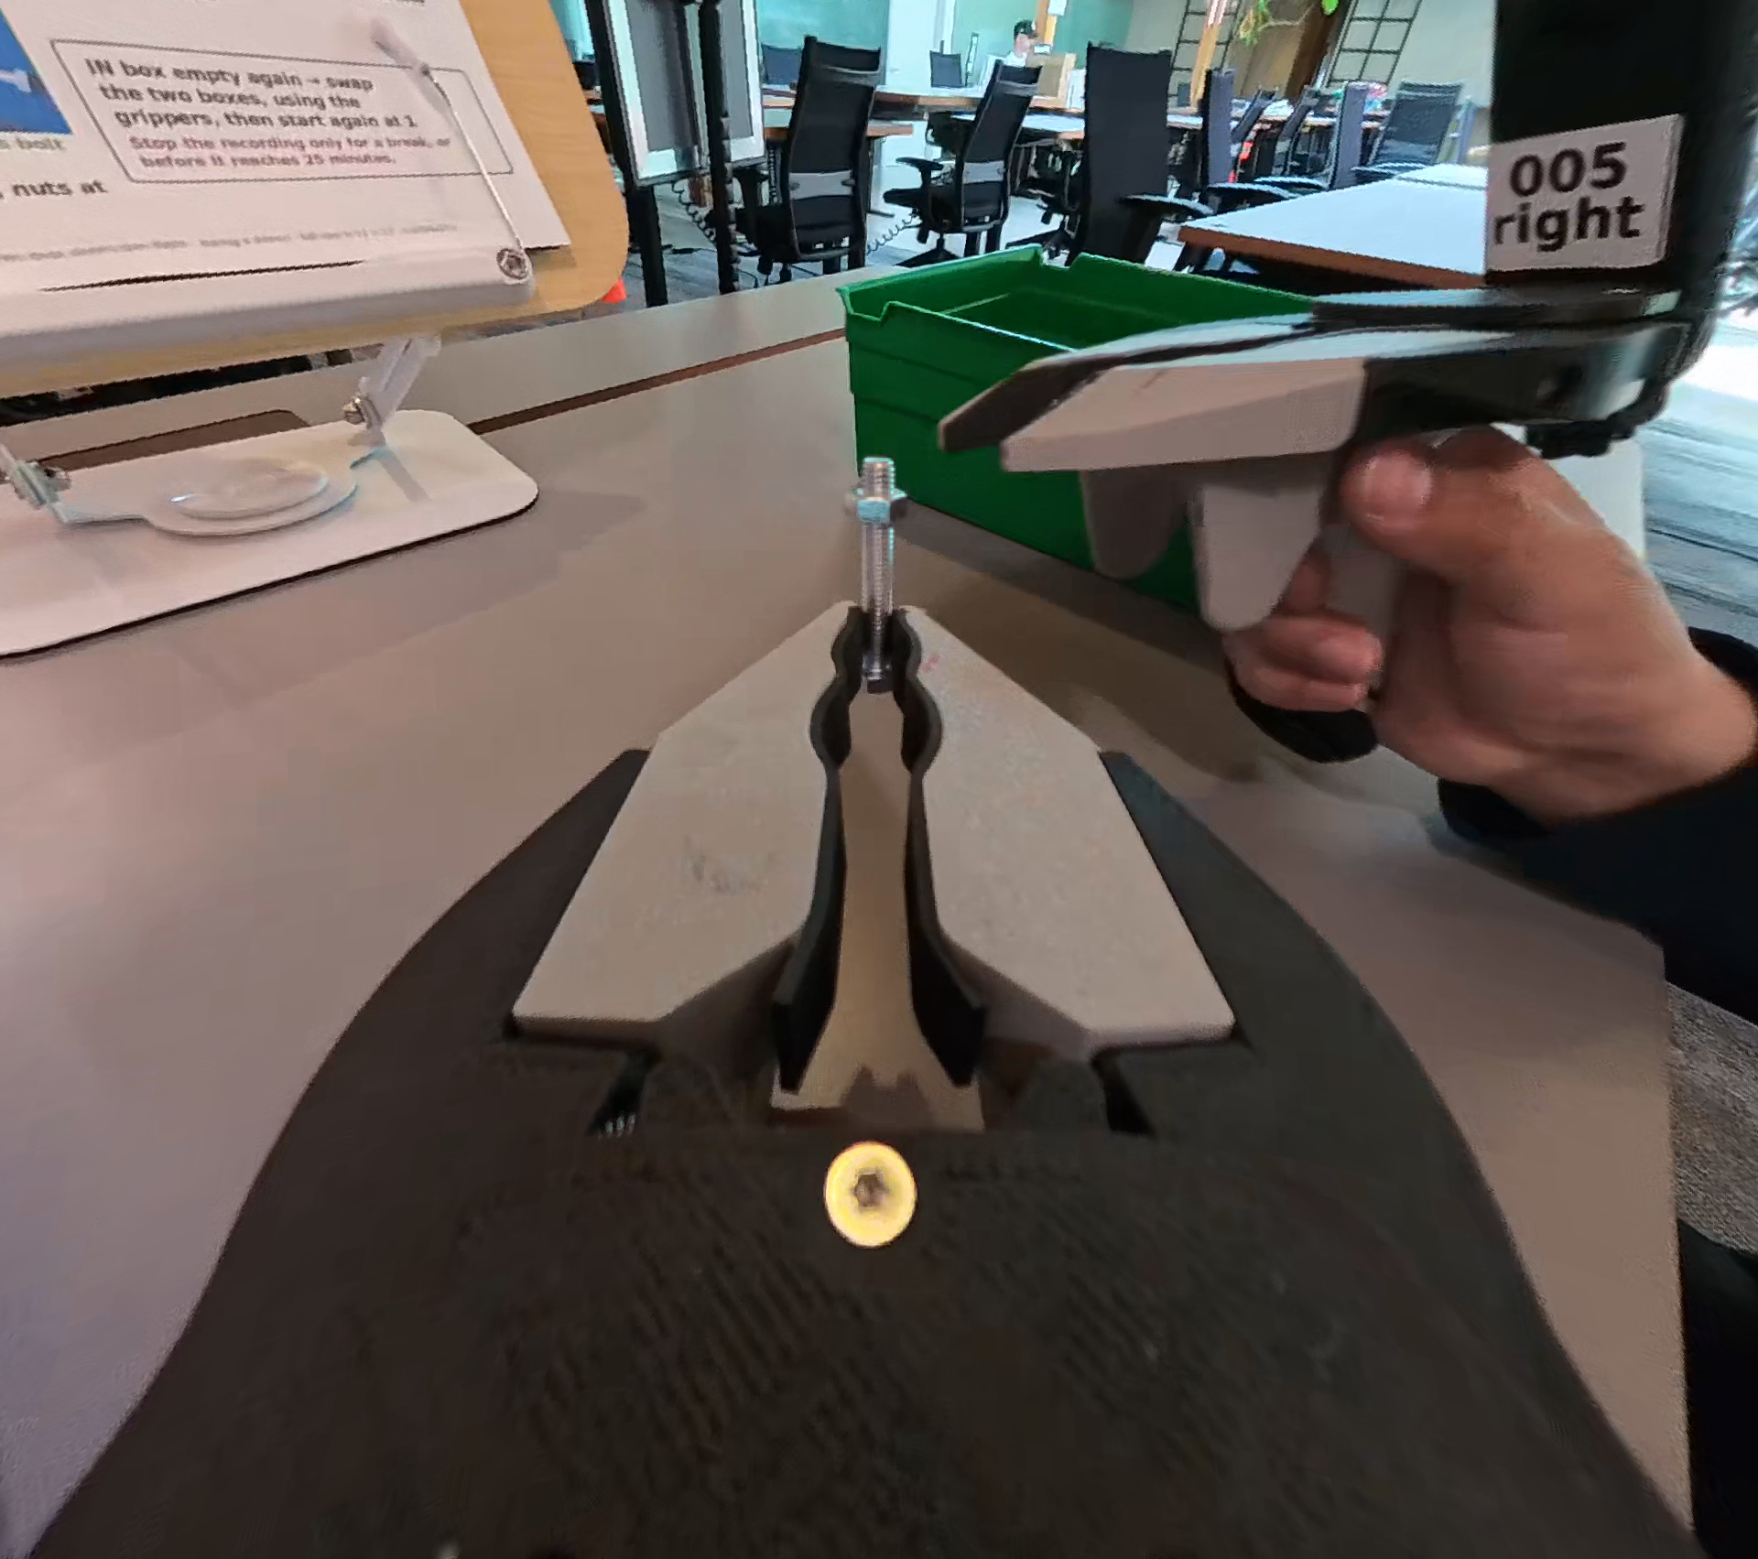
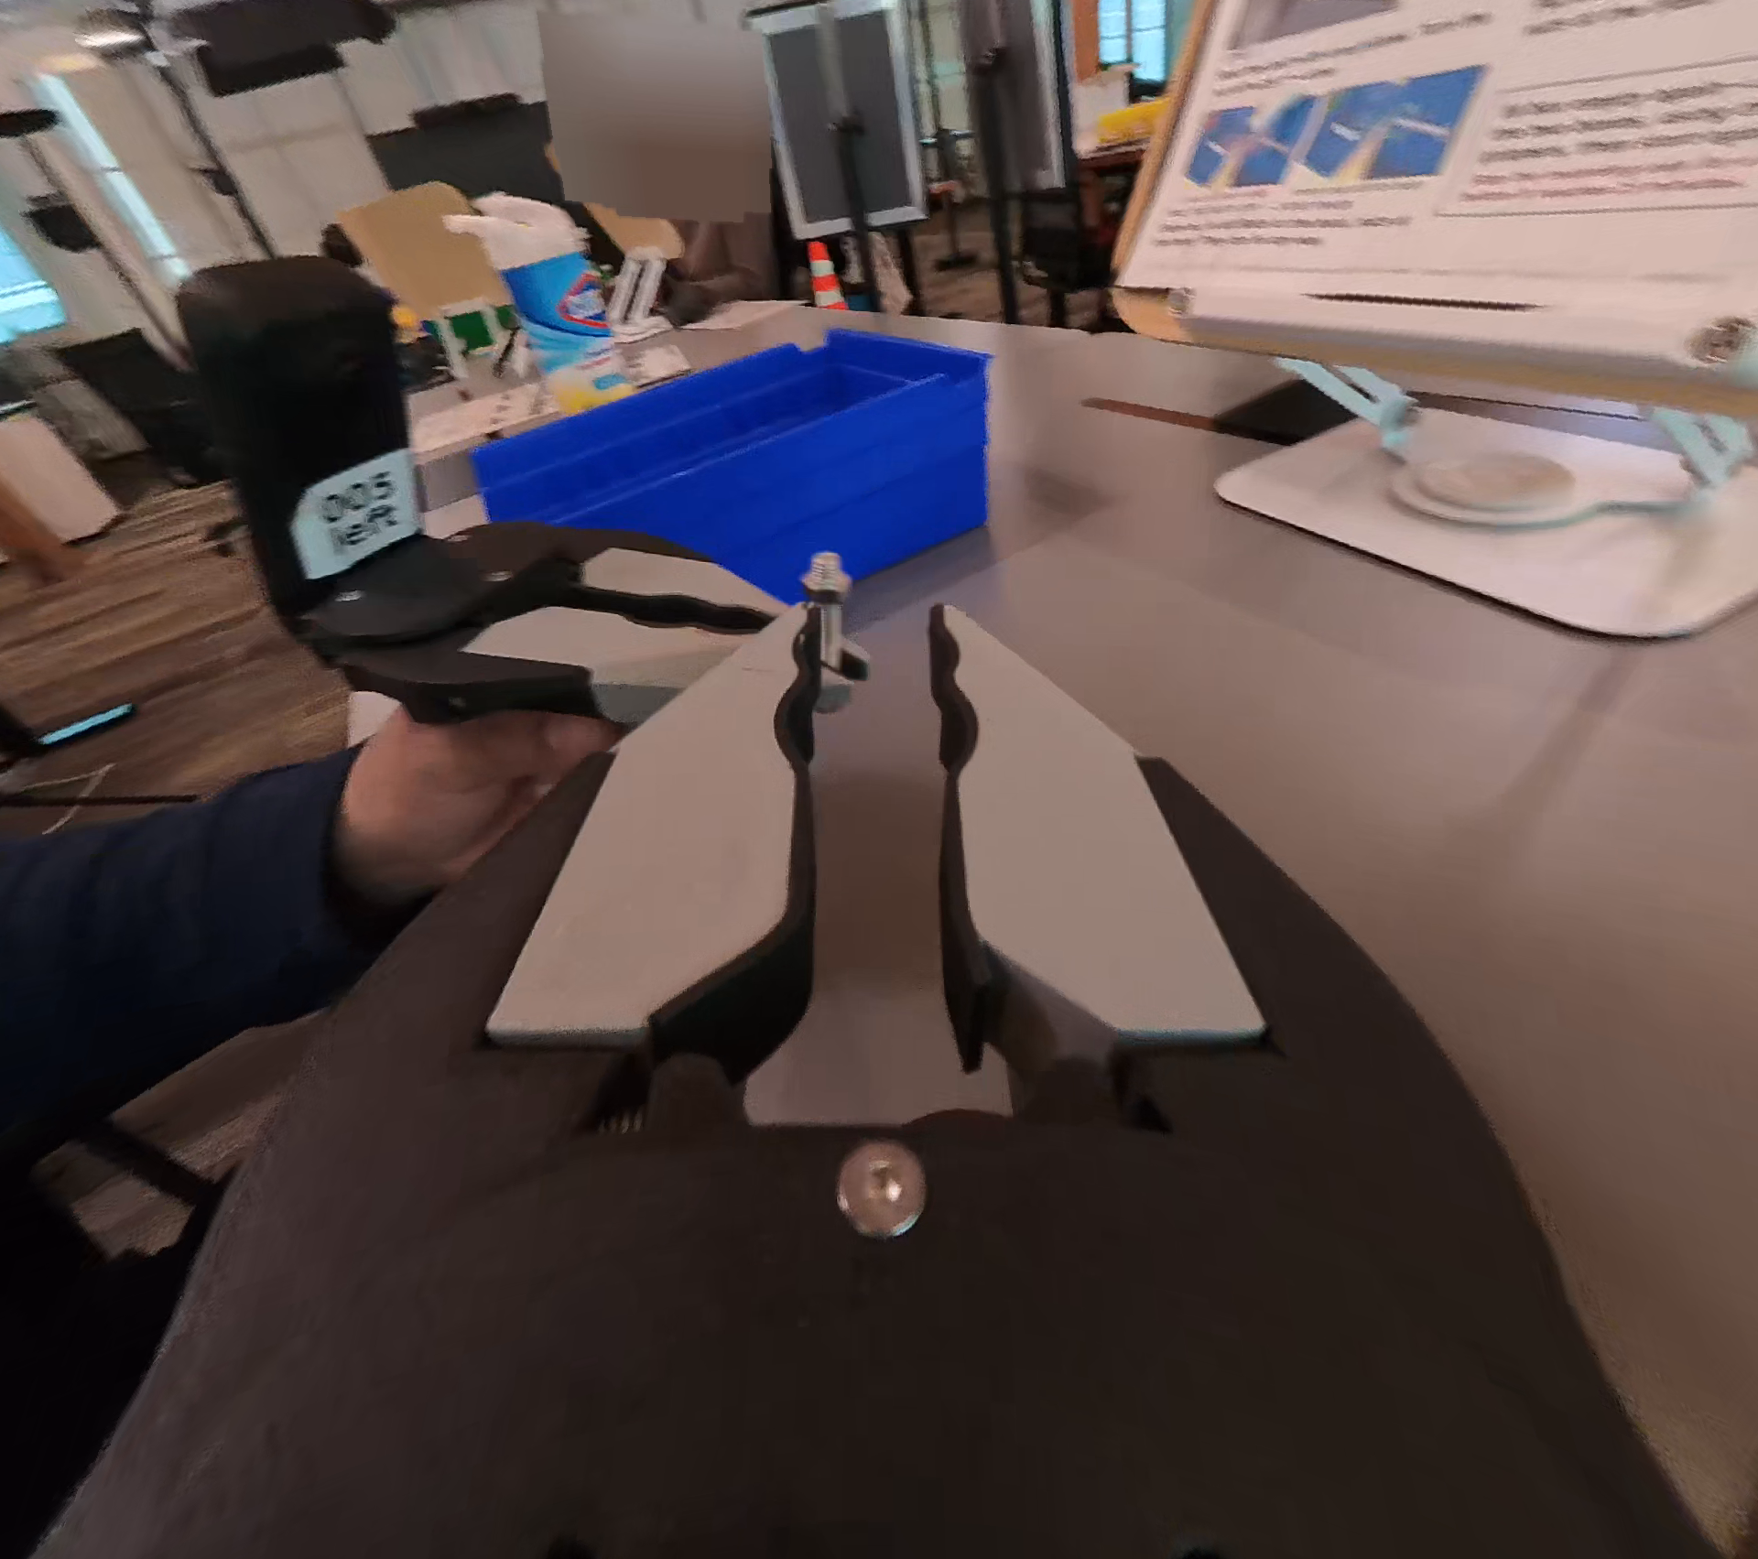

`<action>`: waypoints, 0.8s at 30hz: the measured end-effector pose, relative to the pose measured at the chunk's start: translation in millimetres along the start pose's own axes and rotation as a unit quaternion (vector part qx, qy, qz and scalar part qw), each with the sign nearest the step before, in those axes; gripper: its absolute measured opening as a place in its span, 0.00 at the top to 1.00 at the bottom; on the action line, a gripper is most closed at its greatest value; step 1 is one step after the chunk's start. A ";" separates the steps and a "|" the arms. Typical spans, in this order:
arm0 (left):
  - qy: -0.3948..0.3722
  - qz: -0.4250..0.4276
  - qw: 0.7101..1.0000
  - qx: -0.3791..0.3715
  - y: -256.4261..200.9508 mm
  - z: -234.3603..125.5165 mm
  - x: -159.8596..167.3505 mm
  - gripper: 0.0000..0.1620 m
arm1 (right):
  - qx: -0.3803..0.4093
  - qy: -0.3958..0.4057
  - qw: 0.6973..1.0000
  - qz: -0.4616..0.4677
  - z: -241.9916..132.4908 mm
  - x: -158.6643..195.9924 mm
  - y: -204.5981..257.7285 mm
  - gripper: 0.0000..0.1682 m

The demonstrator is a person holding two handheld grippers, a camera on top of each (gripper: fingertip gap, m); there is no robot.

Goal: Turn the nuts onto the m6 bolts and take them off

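The left gripper (image 1: 876, 638) pinches a bolt (image 1: 875, 562) upright, nut (image 1: 876, 508) near its top. The right gripper (image 2: 870, 638) is open, holding nothing.

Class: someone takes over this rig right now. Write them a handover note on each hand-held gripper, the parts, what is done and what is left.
Left hand-held gripper: shut on the bolt's head end, bolt upright.
Right hand-held gripper: open, empty, beside the bolt.
Nut: on the thread near the bolt's top.
Bins: green bin behind the bolt, blue bin opposite.
Whether the nut is going on or coming off, I cannot tell; take it with the right.
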State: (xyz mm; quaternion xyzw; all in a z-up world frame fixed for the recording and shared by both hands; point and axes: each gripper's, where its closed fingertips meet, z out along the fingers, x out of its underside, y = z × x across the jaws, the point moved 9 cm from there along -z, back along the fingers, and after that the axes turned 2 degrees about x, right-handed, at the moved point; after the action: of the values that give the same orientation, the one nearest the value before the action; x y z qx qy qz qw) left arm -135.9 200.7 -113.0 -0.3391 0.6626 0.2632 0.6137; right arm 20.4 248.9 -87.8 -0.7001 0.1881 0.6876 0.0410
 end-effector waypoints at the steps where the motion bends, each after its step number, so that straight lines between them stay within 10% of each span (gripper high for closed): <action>1: 0.000 0.004 1.000 0.007 -2.0 1.0 0.1 0.98 | -0.015 0.003 1.000 -0.006 2.3 0.9 4.5 0.86; 10: -0.009 0.024 1.000 -0.009 -3.7 0.5 -1.8 0.99 | 0.095 0.030 0.995 -0.021 0.3 4.6 -10.8 0.91; 24: -0.008 0.046 0.999 0.020 -12.8 3.3 -0.8 0.98 | -0.054 -0.002 0.998 0.008 6.7 1.3 12.0 0.81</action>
State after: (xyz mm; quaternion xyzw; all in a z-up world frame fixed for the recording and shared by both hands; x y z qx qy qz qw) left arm -123.9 195.2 -111.7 -0.2938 0.6779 0.2800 0.6129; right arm 10.2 239.6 -87.1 -0.6987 0.1559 0.6982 -0.0022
